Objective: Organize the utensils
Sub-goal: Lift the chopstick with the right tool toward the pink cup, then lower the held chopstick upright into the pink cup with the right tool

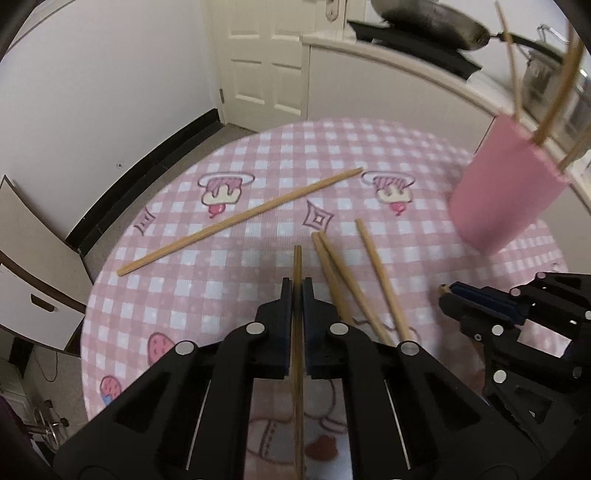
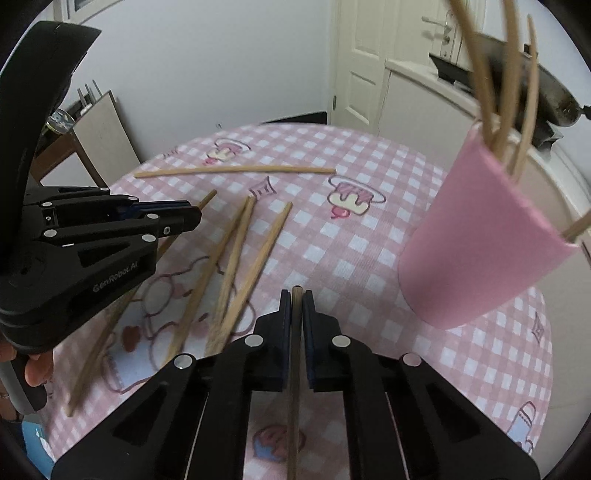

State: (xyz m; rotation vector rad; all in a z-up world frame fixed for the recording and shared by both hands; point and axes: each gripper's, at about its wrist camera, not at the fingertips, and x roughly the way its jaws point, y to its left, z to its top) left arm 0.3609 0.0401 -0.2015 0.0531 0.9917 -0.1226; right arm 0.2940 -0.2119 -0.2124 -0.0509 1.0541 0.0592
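My left gripper (image 1: 297, 291) is shut on a wooden chopstick (image 1: 297, 266) that runs back between its fingers, above the pink checked table (image 1: 221, 280). My right gripper (image 2: 296, 299) is shut on another chopstick (image 2: 294, 369). It also shows in the left wrist view (image 1: 448, 290) at the right. A pink cup (image 1: 506, 192) with several chopsticks standing in it is at the right, and shows in the right wrist view (image 2: 480, 236). Three loose chopsticks (image 2: 236, 258) lie together mid-table. One more chopstick (image 1: 240, 221) lies alone farther back.
A white door (image 1: 266, 55) and a counter with a dark pan (image 1: 432, 22) are behind the table. A folded board (image 2: 99, 140) leans on the wall at the left. The left gripper's body (image 2: 74, 236) fills the left of the right wrist view.
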